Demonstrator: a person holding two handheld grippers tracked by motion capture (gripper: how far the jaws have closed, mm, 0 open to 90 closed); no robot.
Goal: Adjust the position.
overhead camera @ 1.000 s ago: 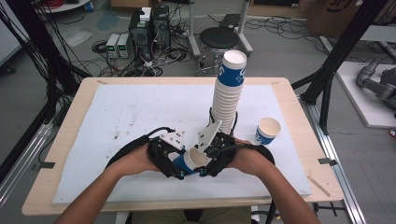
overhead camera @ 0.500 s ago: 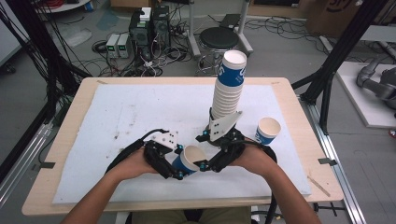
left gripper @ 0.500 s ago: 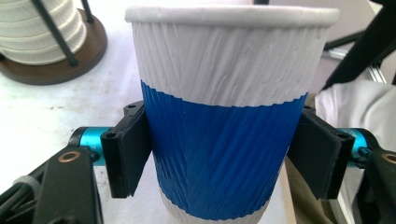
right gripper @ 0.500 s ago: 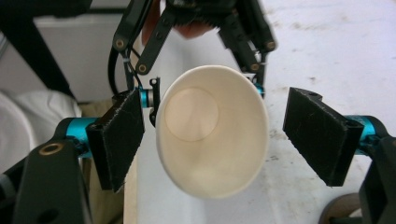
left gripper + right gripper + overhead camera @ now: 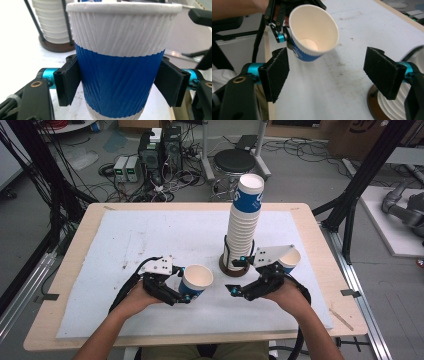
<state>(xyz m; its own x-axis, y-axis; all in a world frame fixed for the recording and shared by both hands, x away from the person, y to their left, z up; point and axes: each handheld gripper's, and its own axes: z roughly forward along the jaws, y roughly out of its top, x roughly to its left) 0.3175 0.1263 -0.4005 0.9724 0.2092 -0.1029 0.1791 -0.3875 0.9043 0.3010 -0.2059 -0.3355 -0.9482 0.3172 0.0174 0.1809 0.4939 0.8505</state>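
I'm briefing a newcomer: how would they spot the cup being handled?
Start at the tall stack of white-and-blue paper cups mid-table. Nearer the person, to its left, the left tongs clamp one ribbed white-and-blue paper cup: tilted, off the table, unlike the others.

Each gripper, left gripper [image 5: 186,292] and right gripper [image 5: 235,291]: black body, flat black jaws on cyan anodised pivots, brass-coloured screws, grey three-cornered top plate, trailing black cable. Forearms unsleeved.

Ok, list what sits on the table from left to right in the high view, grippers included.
Left gripper shut on the blue-and-white ribbed paper cup → right gripper, fingers open → tall stack of white paper cups in a dark round holder → single paper cup behind the right gripper's grey plate.
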